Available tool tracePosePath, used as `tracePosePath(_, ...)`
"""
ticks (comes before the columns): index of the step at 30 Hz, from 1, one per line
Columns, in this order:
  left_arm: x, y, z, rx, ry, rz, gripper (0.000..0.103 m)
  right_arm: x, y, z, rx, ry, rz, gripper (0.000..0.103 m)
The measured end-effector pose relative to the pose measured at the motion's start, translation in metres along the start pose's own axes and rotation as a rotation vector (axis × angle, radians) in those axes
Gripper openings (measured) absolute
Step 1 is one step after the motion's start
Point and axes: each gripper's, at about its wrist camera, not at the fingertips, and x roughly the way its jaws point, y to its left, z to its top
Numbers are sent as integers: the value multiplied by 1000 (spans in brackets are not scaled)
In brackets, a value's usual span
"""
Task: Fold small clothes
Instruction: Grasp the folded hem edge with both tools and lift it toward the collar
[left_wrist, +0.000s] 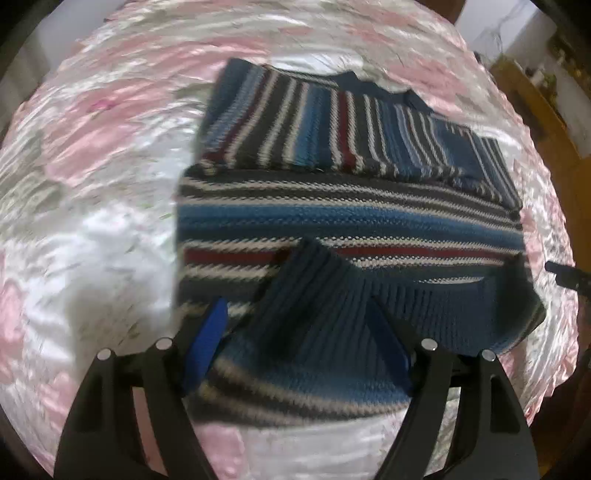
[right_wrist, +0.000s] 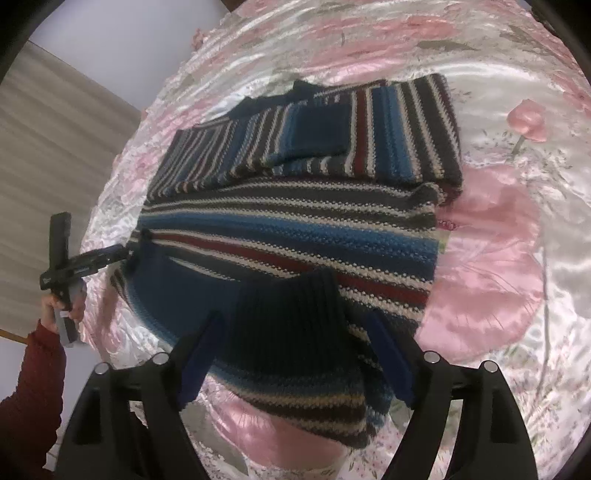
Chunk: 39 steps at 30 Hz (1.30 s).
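Gripping sweater (left_wrist: 347, 221) hem, both claws apparently pinched shut, left claw (left_wrist: 299, 332), right claw (right_wrist: 295, 339)

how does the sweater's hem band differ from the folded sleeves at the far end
The hem band is plain dark blue rib; the sleeves are striped blue, white, grey and red. The hem band is lifted and curls back over the body; the sleeves lie flat across it. Both are the same knit.
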Motion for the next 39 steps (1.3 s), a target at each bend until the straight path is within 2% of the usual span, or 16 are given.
tracePosePath(4, 16, -6, 4, 21, 30, -26, 76, 14, -5, 3, -8, 31, -1, 84)
tracePosePath(6, 22, -7, 4, 27, 46, -37, 60, 20, -6, 4, -17, 41, -3, 84)
tracePosePath(8, 26, -5, 1, 25, 53, -32, 28, 26, -6, 6, -32, 51, 10, 85)
tracePosePath(9, 26, -4, 1, 23, 49, -42, 23, 27, -6, 6, -39, 55, 11, 85)
tracePosePath(12, 16, 0, -2, 0, 20, -88, 18, 37, -4, 9, -66, 75, 9, 88)
tracePosePath(17, -4, 2, -8, 4, -53, -145, 17, 56, -7, 13, -82, 117, -26, 89)
tracePosePath(21, -5, 6, -12, -8, -64, -170, 17, 68, -6, 15, -96, 132, -23, 89)
tracePosePath(23, 2, 9, -12, -16, -45, -158, 17, 72, -1, 14, -131, 139, -33, 78)
tracePosePath(25, 9, 8, -9, -25, -32, -149, 18, 75, 3, 13, -159, 143, -63, 52)
tracePosePath(26, 12, 7, -8, -27, -25, -141, 19, 75, 4, 13, -165, 142, -67, 43)
tracePosePath(28, 17, 4, -6, -26, -17, -126, 20, 71, 4, 12, -157, 137, -52, 20)
tracePosePath(29, 18, 3, -5, -25, -15, -122, 20, 69, 4, 11, -150, 131, -50, 15)
tracePosePath(31, 13, 2, -6, -33, -28, -136, 19, 58, 0, 9, -125, 106, -12, 11)
tracePosePath(34, -5, 3, -12, -38, -79, -172, 18, 37, 0, 2, -104, 52, 68, 10)
tracePosePath(39, -33, 10, -21, -72, -151, -212, 17, 9, 2, -5, -99, -8, 108, 10)
